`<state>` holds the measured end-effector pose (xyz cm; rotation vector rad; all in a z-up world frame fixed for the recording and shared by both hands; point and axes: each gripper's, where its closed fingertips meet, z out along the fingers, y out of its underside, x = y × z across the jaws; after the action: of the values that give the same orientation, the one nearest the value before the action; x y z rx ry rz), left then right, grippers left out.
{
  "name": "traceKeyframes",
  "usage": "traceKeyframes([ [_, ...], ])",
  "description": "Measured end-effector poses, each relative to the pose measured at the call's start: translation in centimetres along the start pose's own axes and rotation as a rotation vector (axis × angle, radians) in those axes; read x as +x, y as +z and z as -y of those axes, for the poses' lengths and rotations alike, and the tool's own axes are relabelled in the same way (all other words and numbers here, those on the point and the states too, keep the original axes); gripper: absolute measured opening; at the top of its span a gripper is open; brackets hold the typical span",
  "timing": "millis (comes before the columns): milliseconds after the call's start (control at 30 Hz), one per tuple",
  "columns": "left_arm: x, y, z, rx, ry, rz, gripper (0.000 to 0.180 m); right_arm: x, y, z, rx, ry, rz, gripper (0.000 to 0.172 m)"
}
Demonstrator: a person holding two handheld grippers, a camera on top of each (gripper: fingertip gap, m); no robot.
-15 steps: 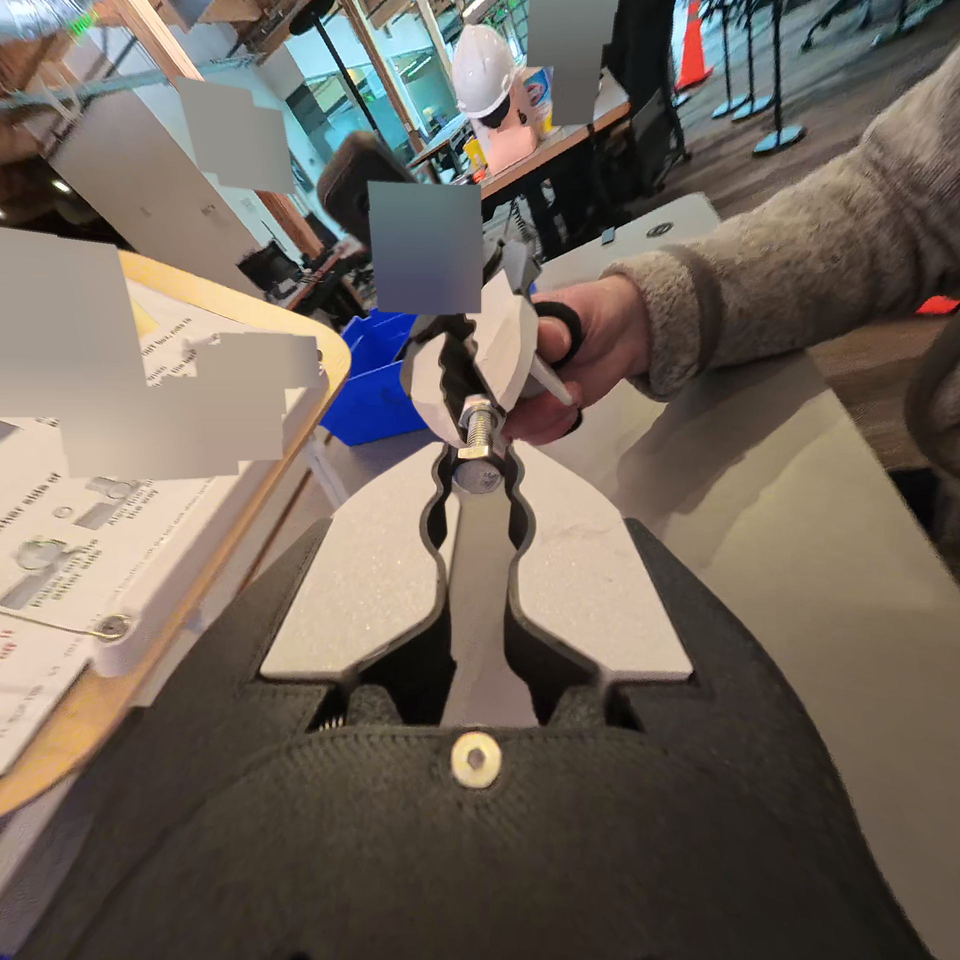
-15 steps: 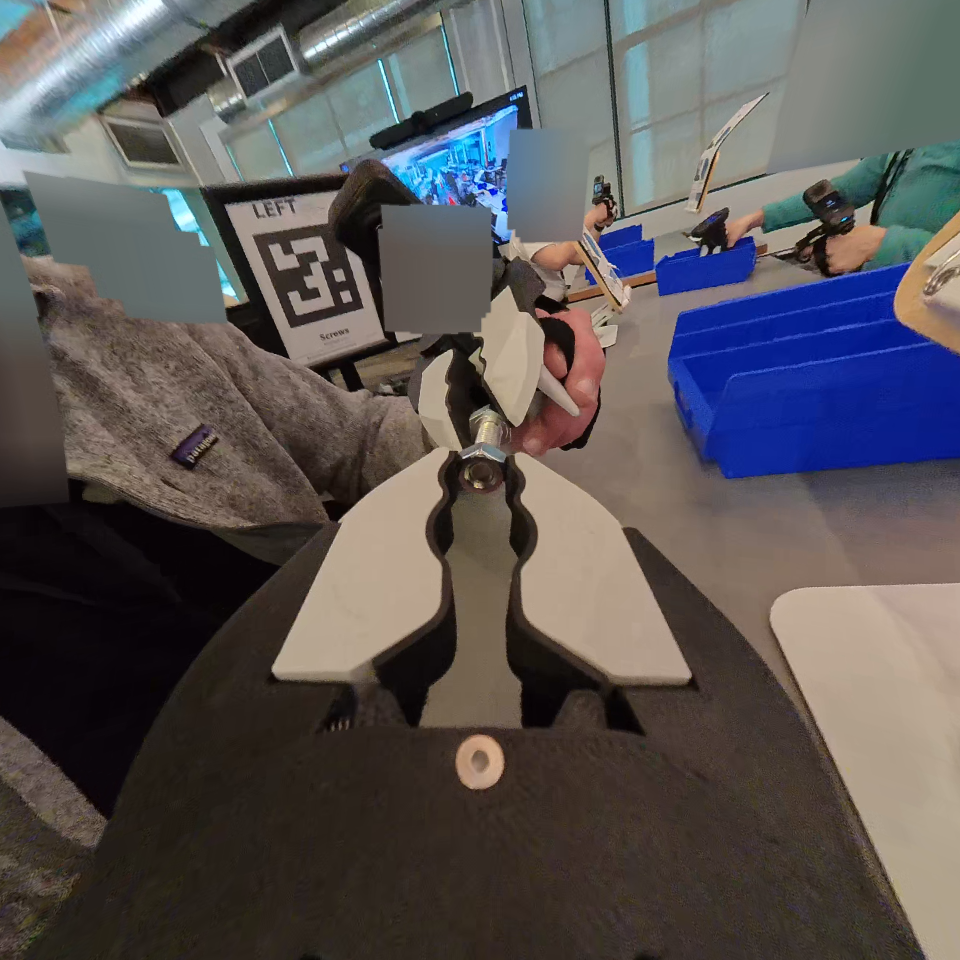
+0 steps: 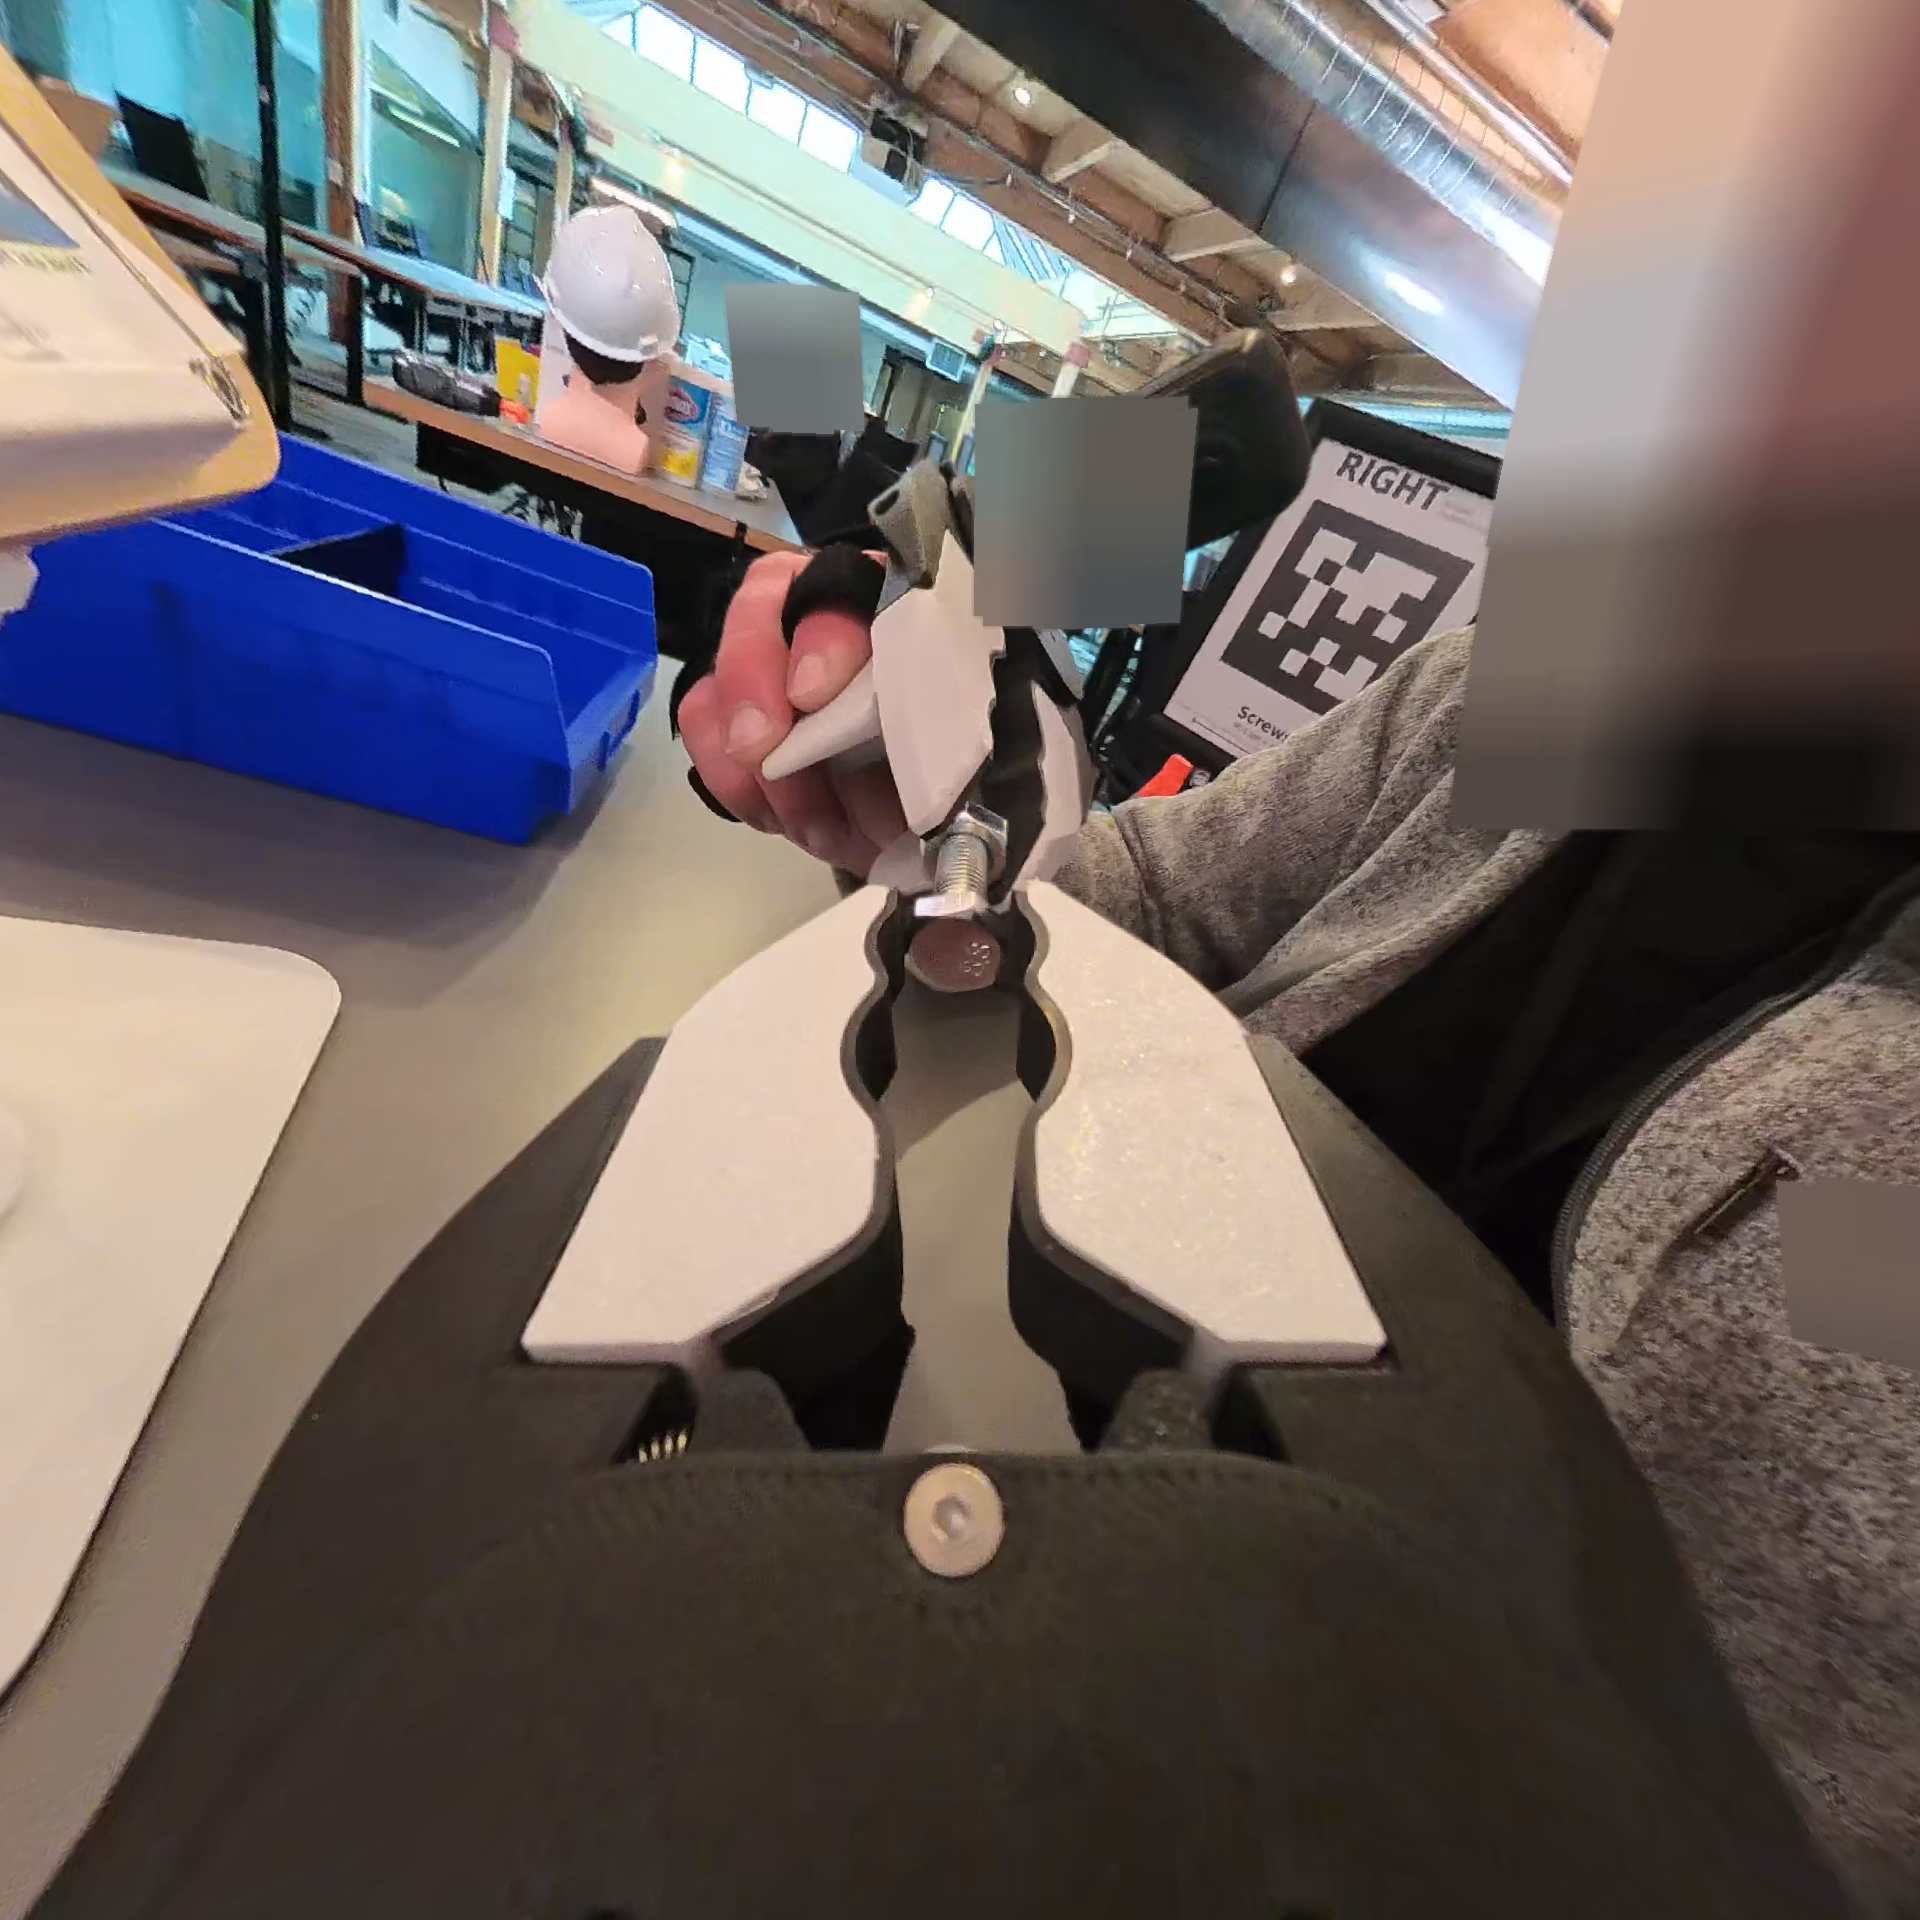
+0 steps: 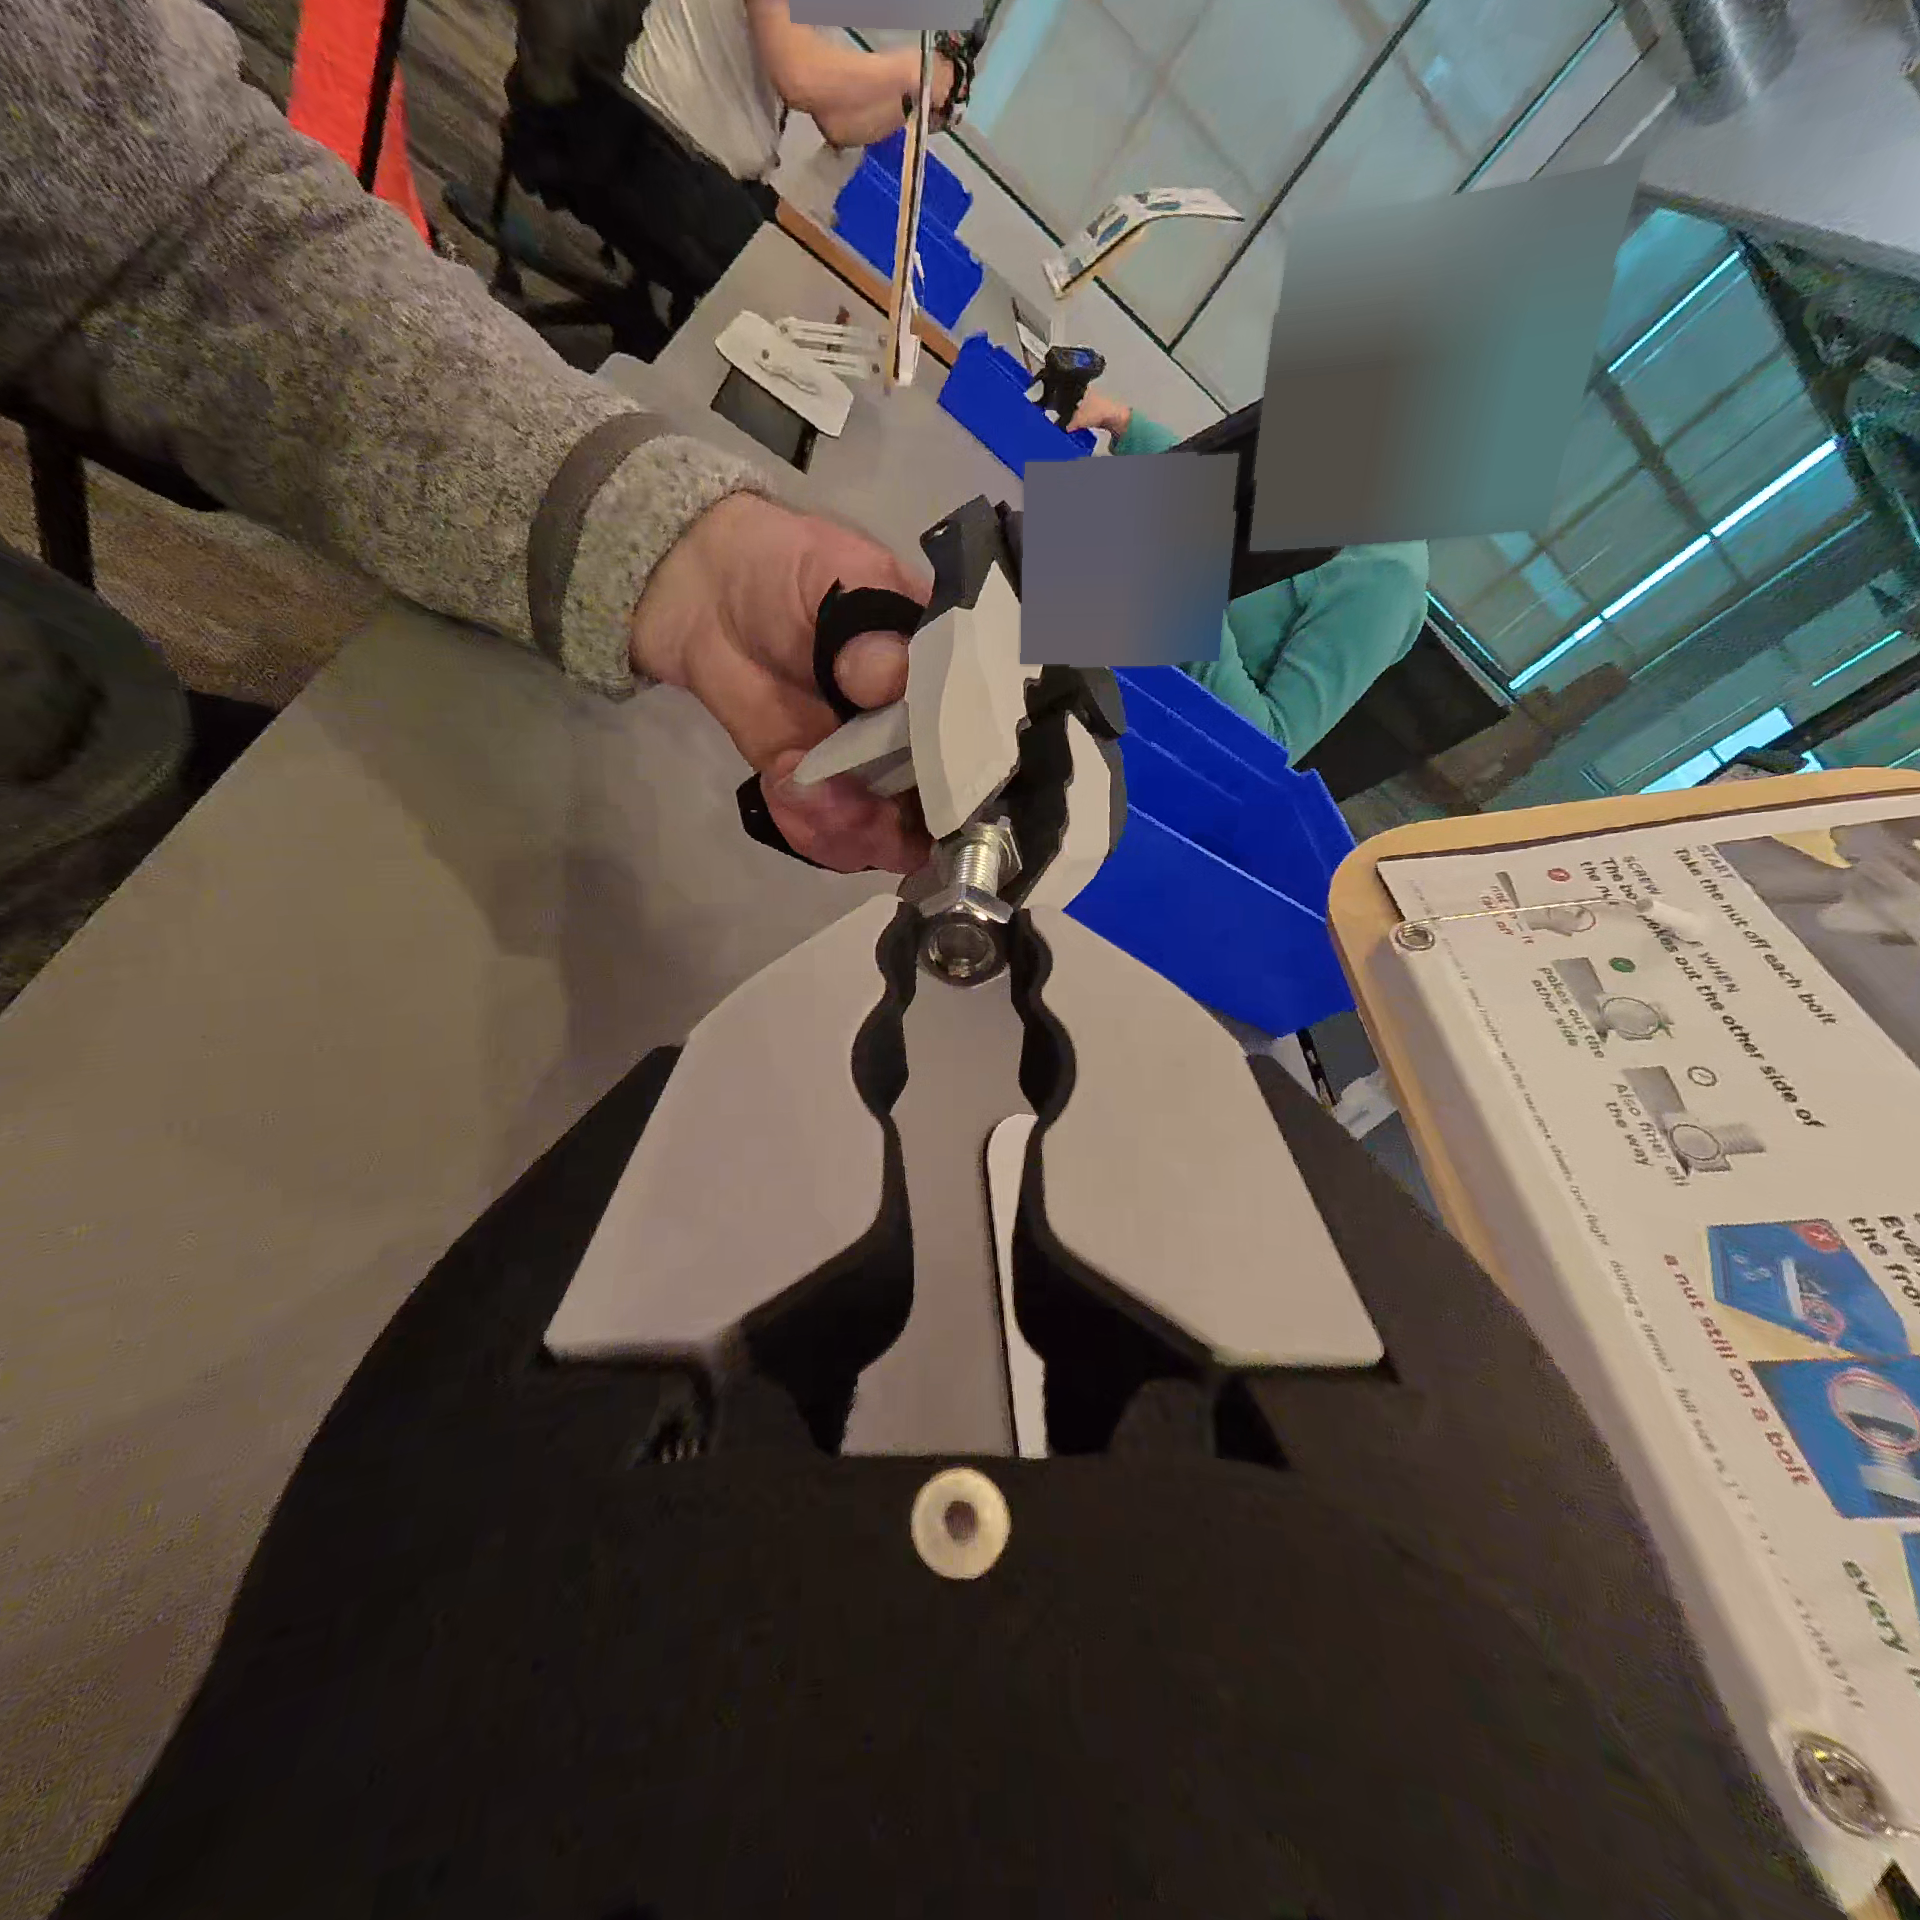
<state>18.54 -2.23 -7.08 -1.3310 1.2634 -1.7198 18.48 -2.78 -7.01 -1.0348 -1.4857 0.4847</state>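
A silver bolt with a hex nut is held in the air between my two grippers, above the grey table (image 4: 364,935). My left gripper (image 3: 954,925) is shut on the bolt's head (image 3: 951,956), whose flat face points at its camera. The threaded shaft (image 3: 961,857) runs away to the nut (image 3: 982,828), which sits in the right gripper's fingers (image 3: 930,717). In the right wrist view my right gripper (image 4: 961,930) is shut on the nut (image 4: 961,948), with the bolt's end showing in its hole. The shaft (image 4: 977,862) leads to the left gripper's fingers (image 4: 966,707), held by a hand (image 4: 769,644).
A blue bin (image 3: 312,644) stands on the table to the left and a white mat (image 3: 135,1195) lies nearer. A wooden board with an instruction sheet (image 4: 1662,1143) stands at the right, with blue bins (image 4: 1216,873) behind it. A person in a grey sweater (image 3: 1558,935) is close by.
Both wrist views have swung round, so their surroundings differ greatly from before. The bolt and nut stay clamped between the two grippers, tip to tip.
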Motion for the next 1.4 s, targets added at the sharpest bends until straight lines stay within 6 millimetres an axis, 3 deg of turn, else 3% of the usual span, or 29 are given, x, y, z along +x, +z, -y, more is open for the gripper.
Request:
traceKeyframes([
  [133, -0.1, 0.2, 0.4, -0.005, 0.087, 0.045, 0.019, 0.5, -0.3, 0.2, 0.062, 0.122, 0.036, 0.018],
  [233, -0.2, 0.3, 0.7, -0.009, 0.188, 0.099, 0.047, 1.2, -0.6, 0.3, 0.129, 0.261, 0.065, 0.018],
  [400, -0.5, 0.2, 1.3, -0.098, 0.613, 0.352, 0.053, 2.5, -1.4, 0.7, 0.303, 0.581, 0.173, 0.018],
  [533, -0.9, 0.1, 1.4, -0.208, 0.826, 0.506, 0.036, 2.1, -0.8, 0.1, 0.359, 0.807, 0.312, 0.017],
  [667, -0.8, 0.0, 1.2, -0.248, 0.909, 0.535, 0.019, 1.5, -0.4, 0.2, 0.392, 0.917, 0.397, 0.017],
  [800, -0.7, 0.0, 1.1, -0.257, 0.905, 0.523, 0.019, 1.6, -0.4, 0.1, 0.420, 0.973, 0.432, 0.017],
  [1033, -0.4, 0.0, 1.1, -0.165, 0.574, 0.378, 0.018, 1.3, -0.2, 0.2, 0.343, 0.753, 0.312, 0.018],
  [1267, 0.5, -0.2, 0.6, 0.040, -0.113, -0.053, 0.017, 0.1, 0.0, 0.6, 0.032, -0.008, -0.007, 0.018],
  [1333, 0.1, -0.2, -0.1, 0.047, -0.192, -0.102, 0.017, -0.4, 0.1, 0.0, -0.070, -0.169, -0.051, 0.017],
  [1400, 0.0, -0.2, -0.3, 0.053, -0.210, -0.120, 0.017, -0.5, 0.2, -0.4, -0.103, -0.207, -0.058, 0.018],
])
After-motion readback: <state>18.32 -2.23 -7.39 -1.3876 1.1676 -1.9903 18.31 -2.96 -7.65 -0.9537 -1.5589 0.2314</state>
